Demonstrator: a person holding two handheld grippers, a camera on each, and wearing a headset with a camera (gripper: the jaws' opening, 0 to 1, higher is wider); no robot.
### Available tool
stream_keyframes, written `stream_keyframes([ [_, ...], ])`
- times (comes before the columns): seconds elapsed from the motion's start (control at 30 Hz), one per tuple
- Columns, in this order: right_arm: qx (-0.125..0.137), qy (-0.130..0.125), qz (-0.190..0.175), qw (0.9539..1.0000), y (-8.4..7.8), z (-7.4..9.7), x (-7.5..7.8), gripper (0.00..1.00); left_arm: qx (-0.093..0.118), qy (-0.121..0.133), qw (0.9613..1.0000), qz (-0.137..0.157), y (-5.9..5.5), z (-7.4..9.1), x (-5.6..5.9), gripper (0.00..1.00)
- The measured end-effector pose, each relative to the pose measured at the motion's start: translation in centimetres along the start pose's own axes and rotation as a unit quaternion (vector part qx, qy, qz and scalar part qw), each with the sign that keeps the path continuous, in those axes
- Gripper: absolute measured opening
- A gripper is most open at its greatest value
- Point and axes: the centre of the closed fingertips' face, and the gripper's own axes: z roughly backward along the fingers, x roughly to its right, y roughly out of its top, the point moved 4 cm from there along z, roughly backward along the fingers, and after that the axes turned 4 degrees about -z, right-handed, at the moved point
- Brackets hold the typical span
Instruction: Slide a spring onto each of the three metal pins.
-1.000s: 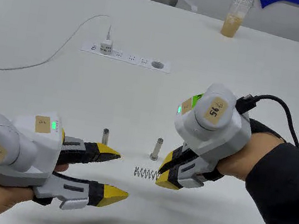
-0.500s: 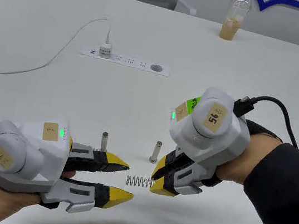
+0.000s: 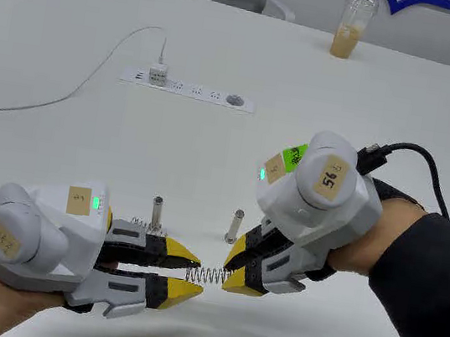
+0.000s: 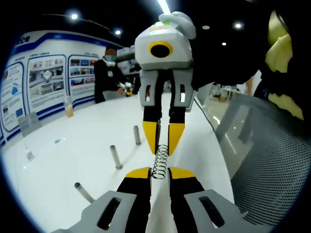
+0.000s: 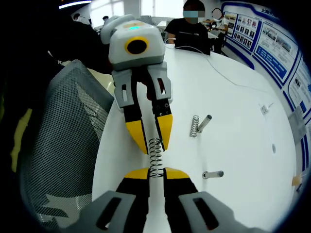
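From the head view we see the spring [image 3: 207,274] hung level between our claws, just over the surface [image 3: 85,139], in front of a pin [image 3: 157,208] and a second pin [image 3: 236,224]. The right claw [image 3: 227,276] is narrow, pinching one end. The left claw [image 3: 197,274] is narrow round the other end. In the left gripper view our own jaws flank the coil closely, but we cannot tell whether they grip it. In the right gripper view the spring runs straight from our jaws to the left claw, and a second spring [image 5: 195,125] stands just beside a pin. We judge the handover to be the risk: if the right lets go before the left bites, the spring drops and rolls. If both push inward, it bows and flicks out.
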Motion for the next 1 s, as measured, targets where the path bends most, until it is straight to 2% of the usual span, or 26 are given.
stream_keyframes([
  [0.37,0.007,0.002,-0.003,1.0,-0.05,0.14,-0.12,0.12,0.005,-0.007,1.0,0.001,0.08,0.01,0.21,0.11],
  [0.83,0.0,0.014,-0.009,0.9999,-0.4,0.05,-0.43,0.13,0.01,-0.023,0.9997,0.001,0.38,-0.05,0.82,0.1],
  [1.0,-0.003,0.018,-0.009,0.9998,-0.72,-0.1,-0.51,0.13,0.021,-0.028,0.9994,0.005,0.95,0.02,0.96,0.1],
])
